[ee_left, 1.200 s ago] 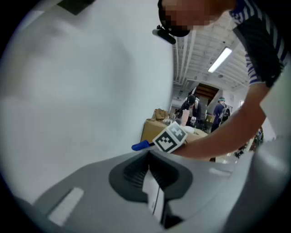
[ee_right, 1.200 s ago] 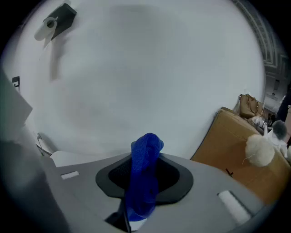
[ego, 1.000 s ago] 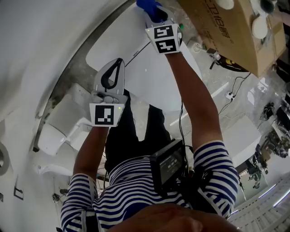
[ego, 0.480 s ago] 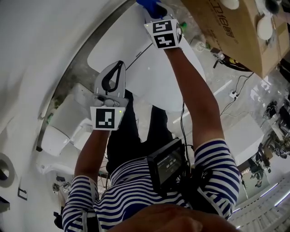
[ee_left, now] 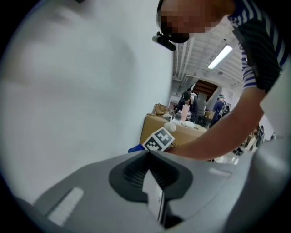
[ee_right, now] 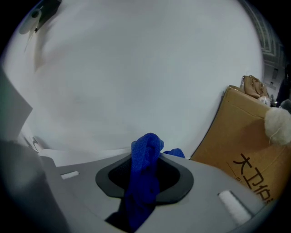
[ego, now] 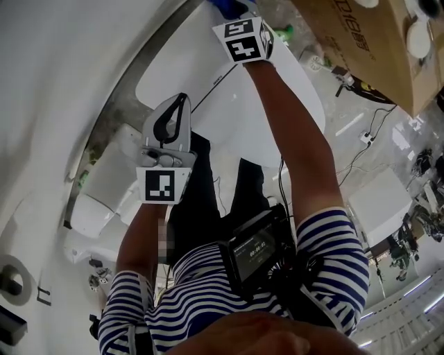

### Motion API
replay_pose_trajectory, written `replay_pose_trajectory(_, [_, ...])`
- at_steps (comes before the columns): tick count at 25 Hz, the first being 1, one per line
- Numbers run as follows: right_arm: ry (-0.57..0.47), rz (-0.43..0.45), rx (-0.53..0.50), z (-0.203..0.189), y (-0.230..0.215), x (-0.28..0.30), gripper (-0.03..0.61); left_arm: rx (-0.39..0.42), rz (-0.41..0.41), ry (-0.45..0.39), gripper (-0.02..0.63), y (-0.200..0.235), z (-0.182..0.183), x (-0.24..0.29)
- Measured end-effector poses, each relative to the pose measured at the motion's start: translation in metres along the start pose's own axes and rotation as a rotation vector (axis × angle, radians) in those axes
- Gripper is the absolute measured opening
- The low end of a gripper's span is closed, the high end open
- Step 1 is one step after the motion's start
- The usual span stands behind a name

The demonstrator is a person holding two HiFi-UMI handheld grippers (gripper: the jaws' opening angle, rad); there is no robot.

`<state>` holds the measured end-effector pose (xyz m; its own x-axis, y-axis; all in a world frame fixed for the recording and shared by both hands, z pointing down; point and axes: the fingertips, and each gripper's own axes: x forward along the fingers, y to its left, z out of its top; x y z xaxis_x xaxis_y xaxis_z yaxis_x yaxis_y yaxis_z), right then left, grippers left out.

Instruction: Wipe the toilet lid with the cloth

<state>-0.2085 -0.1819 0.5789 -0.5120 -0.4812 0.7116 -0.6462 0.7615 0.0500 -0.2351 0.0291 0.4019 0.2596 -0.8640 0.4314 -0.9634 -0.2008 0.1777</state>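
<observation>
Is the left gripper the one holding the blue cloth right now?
No, the left gripper has its jaws closed on nothing, while the blue cloth is pinched in the right gripper.

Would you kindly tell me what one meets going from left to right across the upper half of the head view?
Left tool → right tool, gripping the blue cloth → cardboard box.

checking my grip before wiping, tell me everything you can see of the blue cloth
The cloth is deep blue, soft and nubby. It is bunched into a thick fold, clamped between the jaws of the right gripper, its tip poking past them toward the white toilet lid. Whether it touches the lid is unclear.
</observation>
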Motion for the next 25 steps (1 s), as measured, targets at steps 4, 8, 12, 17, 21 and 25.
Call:
replay_pose_trajectory(4, [0.025, 0.005, 0.001, -0.005, -0.001, -0.005, 0.115, -0.001, -0.007, -0.011, 0.002, -0.006, 0.005, 0.003])
replay_pose_trajectory(8, [0.050, 0.005, 0.016, -0.021, -0.003, -0.019, 0.115, 0.000, -0.024, 0.005, 0.002, -0.018, 0.006, 0.004])
replay_pose_trajectory(12, [0.068, 0.001, 0.032, -0.042, -0.010, -0.034, 0.115, 0.010, -0.049, 0.000, 0.002, -0.037, 0.008, 0.009])
replay_pose_trajectory(17, [0.082, -0.010, 0.064, -0.076, -0.025, -0.061, 0.115, 0.030, -0.087, -0.013, 0.002, -0.068, 0.011, 0.017])
replay_pose_trajectory(21, [0.100, -0.021, 0.066, -0.103, -0.029, -0.086, 0.115, 0.035, -0.113, -0.024, 0.002, -0.090, 0.012, 0.019])
replay_pose_trajectory(25, [0.115, -0.036, 0.095, -0.131, -0.037, -0.110, 0.115, 0.052, -0.148, -0.017, 0.002, -0.116, 0.011, 0.024])
